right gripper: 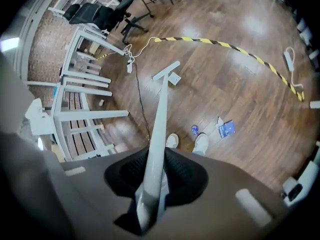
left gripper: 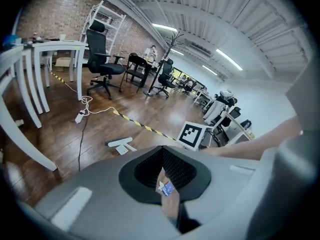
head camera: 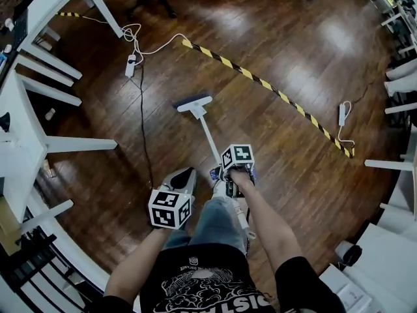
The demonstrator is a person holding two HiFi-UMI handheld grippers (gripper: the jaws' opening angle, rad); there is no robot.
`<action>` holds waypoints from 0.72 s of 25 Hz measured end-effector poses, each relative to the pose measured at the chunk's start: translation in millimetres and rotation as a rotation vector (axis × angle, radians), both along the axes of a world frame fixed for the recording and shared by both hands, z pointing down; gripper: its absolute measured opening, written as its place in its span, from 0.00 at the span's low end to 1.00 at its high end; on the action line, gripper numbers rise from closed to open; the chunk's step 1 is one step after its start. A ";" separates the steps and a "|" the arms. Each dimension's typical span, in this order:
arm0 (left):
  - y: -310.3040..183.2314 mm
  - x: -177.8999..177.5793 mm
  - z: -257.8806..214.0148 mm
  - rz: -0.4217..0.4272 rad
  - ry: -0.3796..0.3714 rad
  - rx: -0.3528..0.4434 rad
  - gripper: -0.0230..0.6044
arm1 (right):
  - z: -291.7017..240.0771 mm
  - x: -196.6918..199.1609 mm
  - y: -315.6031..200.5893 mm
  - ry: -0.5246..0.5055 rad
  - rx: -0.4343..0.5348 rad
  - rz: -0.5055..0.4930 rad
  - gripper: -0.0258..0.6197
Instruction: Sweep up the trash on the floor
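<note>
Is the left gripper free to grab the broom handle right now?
Probably yes: the left gripper, shut on nothing, sits beside the broom handle that the right gripper clamps, nothing between; it must open first.

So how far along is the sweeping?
Barely started. Nothing looks swept: the blue packet and small scraps lie loose by the person's shoes. In hand: the right gripper has its jaws shut on the broom handle; the left gripper is shut on nothing. Left: the broom head sits well away from the trash.
</note>
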State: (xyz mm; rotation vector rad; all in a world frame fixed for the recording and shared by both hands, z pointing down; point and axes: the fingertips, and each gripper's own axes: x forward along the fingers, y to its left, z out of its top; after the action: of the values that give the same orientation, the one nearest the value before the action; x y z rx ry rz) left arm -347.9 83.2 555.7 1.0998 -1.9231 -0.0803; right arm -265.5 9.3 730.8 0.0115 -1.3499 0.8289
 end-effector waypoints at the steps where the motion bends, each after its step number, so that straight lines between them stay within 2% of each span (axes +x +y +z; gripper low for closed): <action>1: 3.0 -4.0 -0.3 -0.026 -0.006 -0.008 0.04 | 6.7 -7.0 -4.8 0.009 0.010 -0.032 0.17; 5: 12.8 -15.4 4.6 -0.139 -0.014 -0.036 0.04 | 25.6 -26.8 -25.2 0.037 0.052 -0.142 0.17; 10: 22.1 -14.3 14.0 -0.245 -0.002 -0.062 0.04 | 39.9 -27.4 -38.5 0.085 0.079 -0.240 0.17; 14: 15.9 -10.6 21.4 -0.282 0.005 -0.069 0.04 | 45.9 -17.3 -48.2 0.091 0.072 -0.246 0.17; 18: 2.6 6.4 24.3 -0.277 0.015 -0.070 0.04 | 49.0 10.5 -64.9 0.121 0.088 -0.260 0.17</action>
State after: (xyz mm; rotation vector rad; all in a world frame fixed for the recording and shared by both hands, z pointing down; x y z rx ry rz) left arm -341.5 85.8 580.0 0.7796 -2.0382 -0.1723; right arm -255.0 -55.7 779.8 -0.0438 -1.2420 0.5415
